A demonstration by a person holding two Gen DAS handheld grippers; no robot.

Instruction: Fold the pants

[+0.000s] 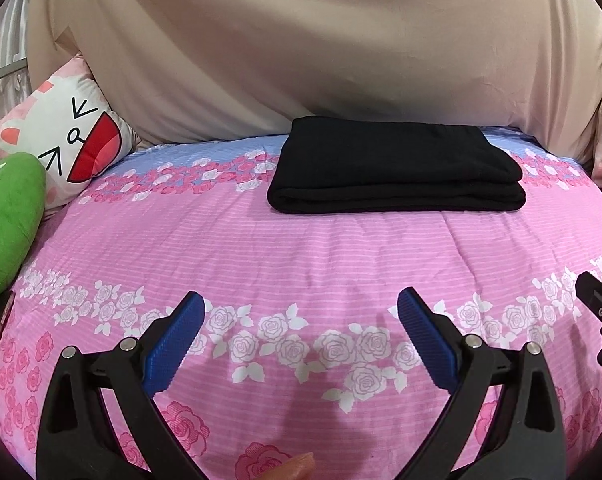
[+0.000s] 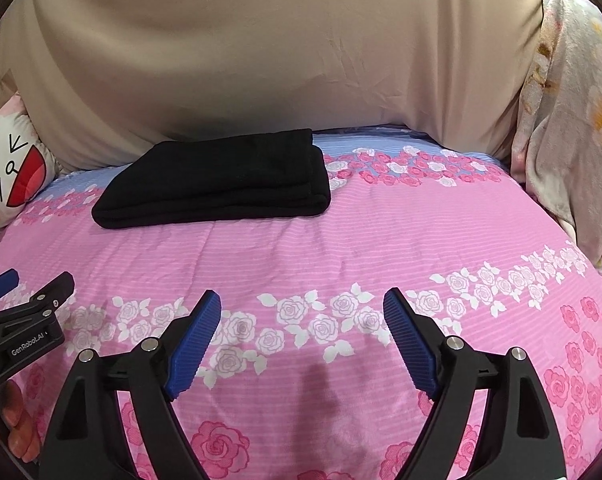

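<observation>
Item: black pants (image 1: 397, 168), folded into a thick rectangular stack.
Location: upper centre of the left wrist view, upper left of centre in the right wrist view; lies on the bed (image 1: 301, 248) near the beige drape (image 1: 301, 40).
Left gripper (image 1: 301, 312): jaws released, spread wide, empty, well apart from the pants.
Right gripper (image 2: 301, 310): jaws released, empty, also well back.
Handling: judged soft, limp, light; layers likely slide over each other.
Hold point: the rounded fold edge at the front, pinching all layers together.
Task state: fold appears complete.
Surroundings: cartoon cushion (image 1: 57, 136) and green plush (image 1: 9, 220), left of frame.
</observation>
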